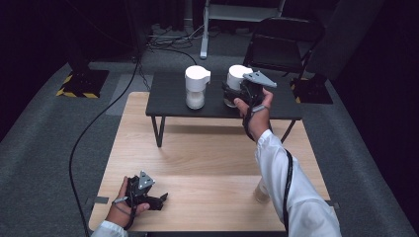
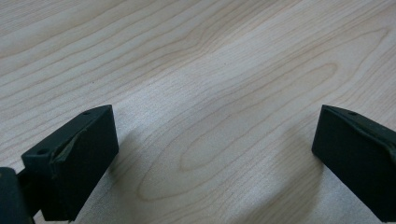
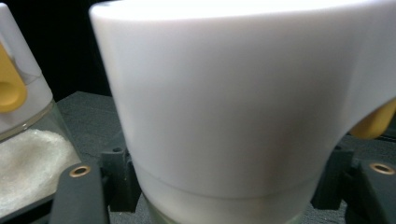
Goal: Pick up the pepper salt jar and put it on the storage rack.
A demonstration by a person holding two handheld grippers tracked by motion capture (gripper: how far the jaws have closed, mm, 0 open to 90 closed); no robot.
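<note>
Two glass jars with white lids stand on a small black table (image 1: 168,101). The left jar (image 1: 196,88) holds a white powder and also appears in the right gripper view (image 3: 23,144). My right gripper (image 1: 231,94) reaches to the right jar (image 1: 237,76), and its jaws sit against both sides of that jar (image 3: 224,102) just under the lid, shut on it. A yellow tab shows on each lid. My left gripper (image 1: 160,200) rests low over the wooden table (image 1: 197,148) near the front left. Its jaws stand wide apart (image 2: 215,154) with only bare wood between them.
A pale, see-through cup-like thing (image 1: 261,192) stands on the wooden table, partly hidden by my right sleeve. A black folding chair (image 1: 281,44) is behind the black table. Cables run across the grey carpet at the left.
</note>
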